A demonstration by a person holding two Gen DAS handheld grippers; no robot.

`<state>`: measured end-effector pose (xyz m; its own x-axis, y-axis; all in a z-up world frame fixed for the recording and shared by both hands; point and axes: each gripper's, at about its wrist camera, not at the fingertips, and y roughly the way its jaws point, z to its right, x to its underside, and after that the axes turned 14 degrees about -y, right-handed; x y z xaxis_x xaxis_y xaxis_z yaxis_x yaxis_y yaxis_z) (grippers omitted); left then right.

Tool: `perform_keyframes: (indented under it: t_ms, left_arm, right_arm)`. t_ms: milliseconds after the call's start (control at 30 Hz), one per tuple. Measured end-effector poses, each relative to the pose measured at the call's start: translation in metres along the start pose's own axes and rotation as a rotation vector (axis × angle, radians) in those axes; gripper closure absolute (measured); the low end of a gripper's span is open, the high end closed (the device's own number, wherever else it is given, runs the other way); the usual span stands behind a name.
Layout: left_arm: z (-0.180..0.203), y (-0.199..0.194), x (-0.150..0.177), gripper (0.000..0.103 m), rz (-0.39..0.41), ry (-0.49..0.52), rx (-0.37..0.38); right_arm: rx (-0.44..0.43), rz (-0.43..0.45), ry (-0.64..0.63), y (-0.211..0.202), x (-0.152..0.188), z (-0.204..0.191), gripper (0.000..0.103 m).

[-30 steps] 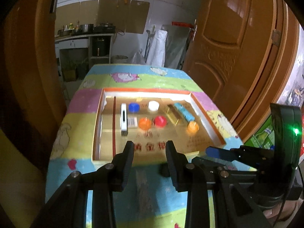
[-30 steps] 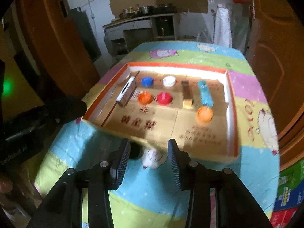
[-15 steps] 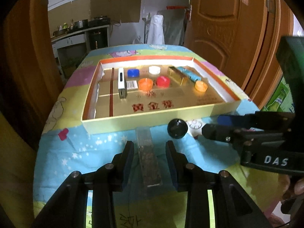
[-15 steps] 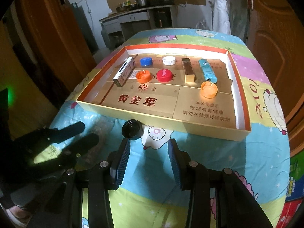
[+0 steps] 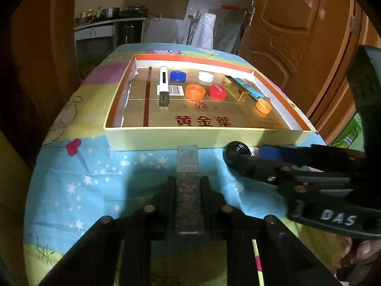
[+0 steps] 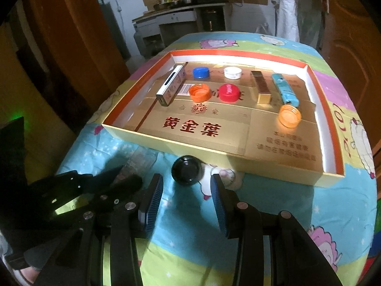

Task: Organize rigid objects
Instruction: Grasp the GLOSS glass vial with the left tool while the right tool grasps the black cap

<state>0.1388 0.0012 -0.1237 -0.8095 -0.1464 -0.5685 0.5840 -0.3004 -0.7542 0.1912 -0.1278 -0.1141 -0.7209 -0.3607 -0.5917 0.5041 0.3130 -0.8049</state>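
Left claw (image 5: 188,183): jaws closing on a long clear box (image 5: 188,178) lying on the worktop (image 5: 95,166), pads right against its two long sides. Box points toward the tray (image 5: 204,138), its far end just short of the tray's near wall.

Right claw (image 6: 187,197): jaws apart, holding nothing. Black cap (image 6: 187,170) sits on the cloth just ahead of the fingertips, close to the tray wall.

Left view alone shows the grip on the box plainly; the right view shows the box only as a dim blur beyond the left claw. The right view alone shows the right claw's blue ribbed pads (image 6: 152,202) and the gap between them. Both show the tray with bottle caps and small boxes inside.
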Motion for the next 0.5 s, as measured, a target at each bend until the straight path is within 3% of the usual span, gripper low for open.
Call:
perform_keyframes:
  t_ms: [333, 400, 500]
  left_arm:
    - [-0.012, -0.012, 0.004, 0.083, 0.013, -0.026, -0.025]
    - [-0.014, -0.014, 0.006, 0.083, 0.017, -0.024, -0.029]
    - [-0.016, -0.018, 0.007, 0.083, 0.023, -0.027, -0.035]
  right_arm:
    - [0.069, -0.038, -0.078, 0.021, -0.010, -0.014, 0.061]
    - [0.078, -0.051, -0.087, 0.025, -0.010, -0.016, 0.072]
    - [0.088, -0.056, -0.085, 0.026, -0.010, -0.016, 0.072]
